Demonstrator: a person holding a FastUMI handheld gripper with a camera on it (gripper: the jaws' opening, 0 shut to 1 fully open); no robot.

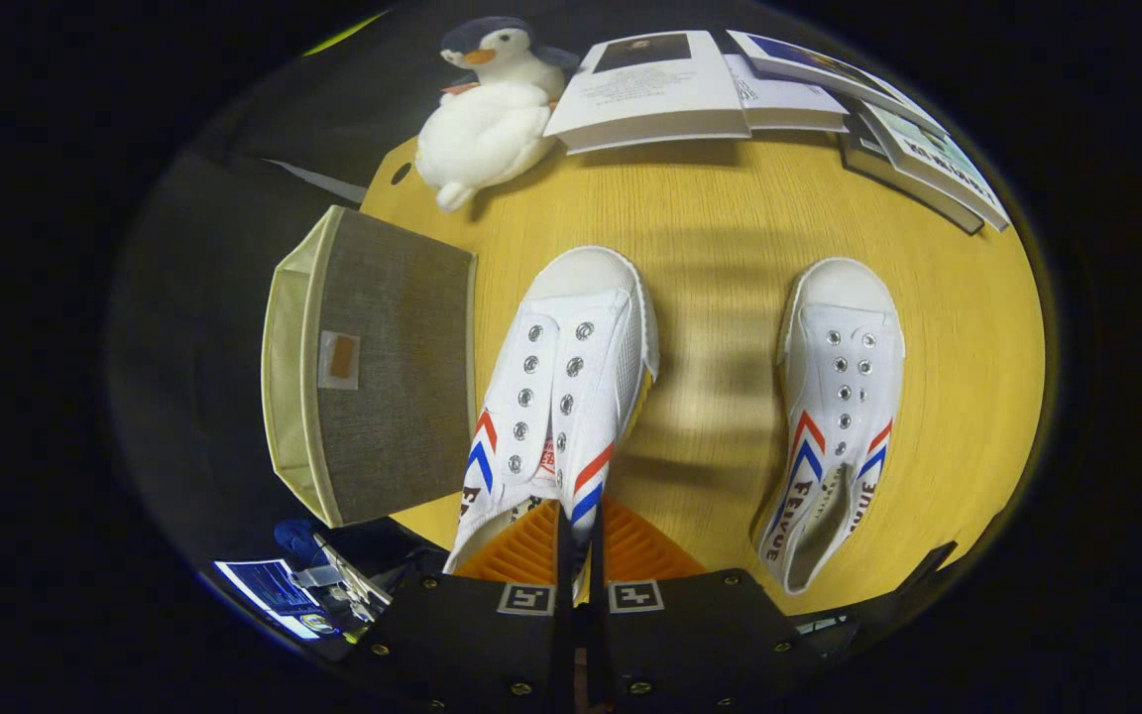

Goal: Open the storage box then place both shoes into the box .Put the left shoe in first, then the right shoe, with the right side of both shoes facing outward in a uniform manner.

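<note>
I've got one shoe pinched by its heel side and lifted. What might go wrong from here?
1. The gripper pinches only a thin wall of the held shoe; the long toe hangs far ahead, so it may swing or slip out.
2. The box sits at the table edge, opening facing sideways away from the shoes; pushing a shoe in could shove it off.
3. The other shoe lies close by; a swing may knock it.

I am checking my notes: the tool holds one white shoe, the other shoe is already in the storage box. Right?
Not quite. In the gripper view the tool holds one white shoe, but the other shoe lies on the table, outside the storage box.
</note>
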